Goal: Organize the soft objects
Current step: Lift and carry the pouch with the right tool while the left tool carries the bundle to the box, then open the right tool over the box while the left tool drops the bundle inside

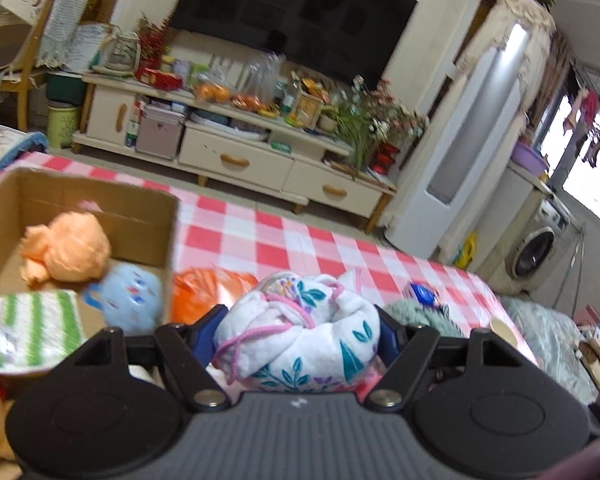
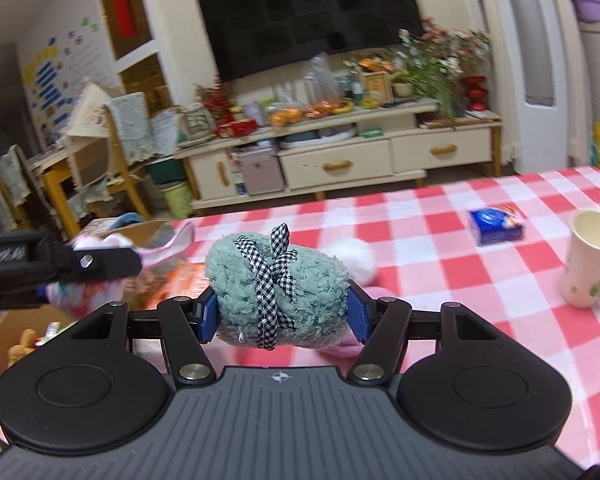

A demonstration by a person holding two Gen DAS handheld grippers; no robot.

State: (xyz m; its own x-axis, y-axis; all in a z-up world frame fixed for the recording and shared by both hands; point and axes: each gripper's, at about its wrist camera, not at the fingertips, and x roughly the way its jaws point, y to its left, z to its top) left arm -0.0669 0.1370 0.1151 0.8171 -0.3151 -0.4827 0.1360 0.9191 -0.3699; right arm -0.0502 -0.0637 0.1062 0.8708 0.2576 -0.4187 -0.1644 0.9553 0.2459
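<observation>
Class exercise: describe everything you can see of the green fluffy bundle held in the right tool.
The green fluffy bundle is a rolled, plush grey-green cloth, tied around its middle with a black-and-white checked ribbon knotted in a bow on top. It lies crosswise in the right tool, blue pads pressing both ends, above the red-checked tablecloth.

The blue pads [image 1: 204, 330] of the left hand-held gripper [image 1: 298, 334] are largely covered by the white floral bundle [image 1: 300, 332] clamped between them. The cardboard box [image 1: 100, 200] is cut off at the left edge, and the soft things inside it are smeared by blur. In the right wrist view, the teal fluffy bundle [image 2: 276, 292] hides most of a pink item [image 2: 348, 346] and part of a white fluffy ball [image 2: 356, 258]. The orange thing [image 2: 180, 280] beyond is too blurred to be identified.
</observation>
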